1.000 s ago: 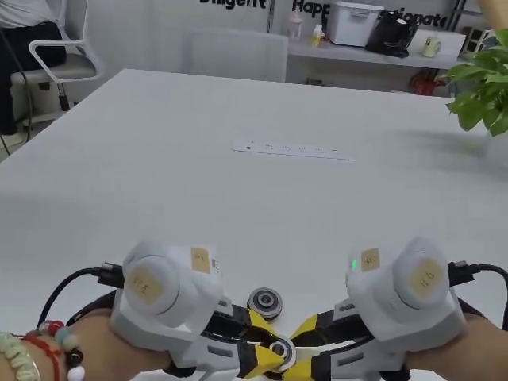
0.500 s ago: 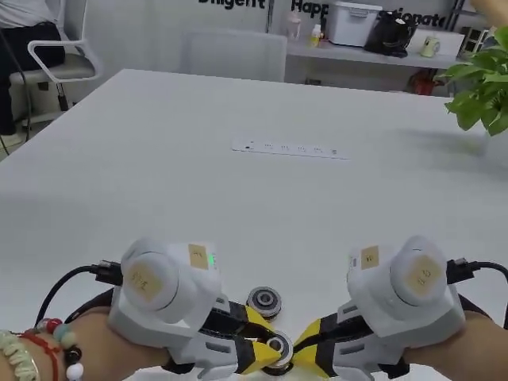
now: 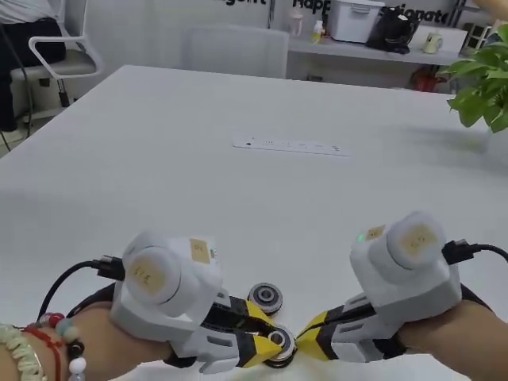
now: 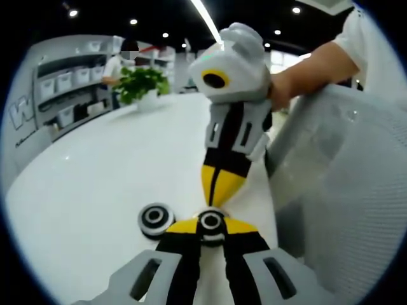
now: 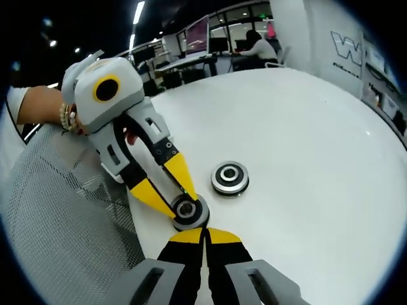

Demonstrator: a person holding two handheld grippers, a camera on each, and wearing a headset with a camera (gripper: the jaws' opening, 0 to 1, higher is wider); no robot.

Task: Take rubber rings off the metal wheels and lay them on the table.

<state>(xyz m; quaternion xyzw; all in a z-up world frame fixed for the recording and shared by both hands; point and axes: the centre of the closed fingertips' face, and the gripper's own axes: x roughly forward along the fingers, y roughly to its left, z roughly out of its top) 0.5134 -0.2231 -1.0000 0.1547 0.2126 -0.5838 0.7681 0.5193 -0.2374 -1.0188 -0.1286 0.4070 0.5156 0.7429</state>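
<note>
One broad white table (image 3: 159,159) carries the work, and both of my tools meet nose to nose at its near edge. My left gripper (image 3: 266,337) is clenched on a small metal wheel (image 4: 211,222), one yellow finger on each side of its rim. The wheel lies flat with its hub facing up. I cannot tell whether it rests on the table or sits just clear of it.

My right gripper (image 5: 205,236) points straight at that wheel from the opposite side. Its two fingers are pressed together with only a thin seam between them, and their tips touch the wheel's near rim. Whether they have nipped a lip of the rubber ring (image 5: 203,213) I cannot tell, because the dark band is too small to read there.

So the wheel lies dead ahead of my right tips and squarely between my left ones. Being round, it has no long axis to line up with. I judge that the coming pull has to go back along my right gripper's own line, away from the left.

A second wheel (image 3: 264,296) lies flat on the table just beyond the held one, and nothing touches it.

From the head view, the white casings hide much of the contact. From the right gripper view, the left fingers are seen flanking the rim. From the left gripper view, the right tip is seen meeting the far edge.
</note>
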